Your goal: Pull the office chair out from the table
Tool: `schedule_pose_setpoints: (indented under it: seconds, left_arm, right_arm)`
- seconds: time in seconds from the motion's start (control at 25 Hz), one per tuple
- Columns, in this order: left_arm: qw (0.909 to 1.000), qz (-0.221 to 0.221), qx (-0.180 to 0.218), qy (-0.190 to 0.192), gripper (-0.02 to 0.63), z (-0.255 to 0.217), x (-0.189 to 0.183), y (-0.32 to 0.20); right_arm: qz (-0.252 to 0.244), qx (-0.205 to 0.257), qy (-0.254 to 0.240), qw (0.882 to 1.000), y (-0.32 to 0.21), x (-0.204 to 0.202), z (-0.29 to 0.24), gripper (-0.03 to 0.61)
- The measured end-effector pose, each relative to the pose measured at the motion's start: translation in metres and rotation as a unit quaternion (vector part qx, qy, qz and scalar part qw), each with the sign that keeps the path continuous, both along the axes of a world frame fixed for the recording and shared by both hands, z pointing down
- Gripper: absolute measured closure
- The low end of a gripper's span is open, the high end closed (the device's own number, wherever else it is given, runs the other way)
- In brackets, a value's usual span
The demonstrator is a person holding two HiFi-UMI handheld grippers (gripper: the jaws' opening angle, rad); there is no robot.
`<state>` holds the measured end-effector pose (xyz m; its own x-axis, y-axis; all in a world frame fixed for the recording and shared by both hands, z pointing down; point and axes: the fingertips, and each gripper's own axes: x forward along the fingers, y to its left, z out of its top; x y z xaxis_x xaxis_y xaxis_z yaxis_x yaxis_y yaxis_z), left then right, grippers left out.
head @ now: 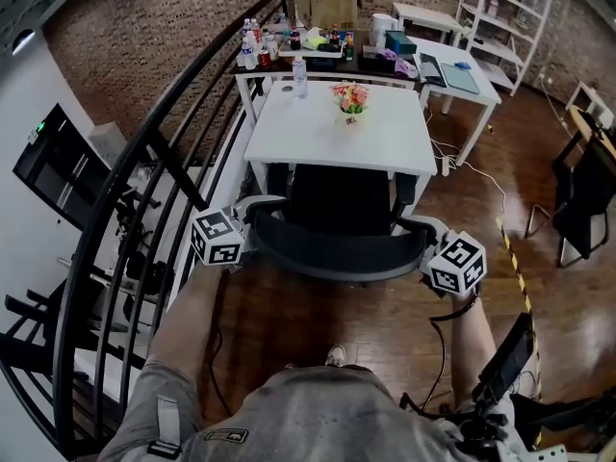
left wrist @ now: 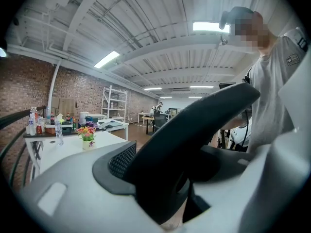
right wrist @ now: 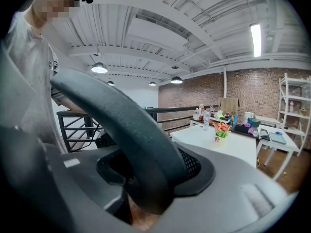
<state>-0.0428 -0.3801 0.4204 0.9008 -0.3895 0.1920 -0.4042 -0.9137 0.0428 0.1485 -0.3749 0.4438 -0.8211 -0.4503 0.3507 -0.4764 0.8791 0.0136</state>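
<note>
A black office chair (head: 339, 221) with grey armrests stands partly tucked under the white table (head: 318, 138). Its curved backrest rim (head: 332, 261) faces me. My left gripper (head: 243, 243) is closed on the rim's left end and my right gripper (head: 430, 258) on its right end. In the left gripper view the black backrest (left wrist: 194, 125) runs up between the grey jaws of the left gripper (left wrist: 170, 200). The right gripper view shows the same backrest (right wrist: 131, 130) clamped in the right gripper (right wrist: 146, 198). A small flower pot (head: 351, 99) sits on the table.
A black stair railing (head: 125, 191) runs close along the left. Behind the table a cluttered desk (head: 327, 54) and a white desk (head: 467, 77) stand against the brick wall. A dark chair (head: 582, 200) is at right. My shoe (head: 335, 356) is on the wooden floor behind the chair.
</note>
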Motion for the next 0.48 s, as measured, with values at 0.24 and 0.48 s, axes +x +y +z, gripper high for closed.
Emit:
schedule_pose_setpoints:
  seconds: [0.24, 0.48]
  left_arm:
    - [0.9998, -0.012, -0.009, 0.009, 0.326, -0.001, -0.024, -0.021]
    - [0.9998, 0.016, -0.011, 0.001, 0.319, 0.000, -0.028, -0.010]
  right_arm:
    - [0.001, -0.018, 0.007, 1.000, -0.013, -0.025, -0.003, 0.365]
    - [0.004, -0.010, 0.017, 1.000, 0.004, -0.033, 0.002, 0.371]
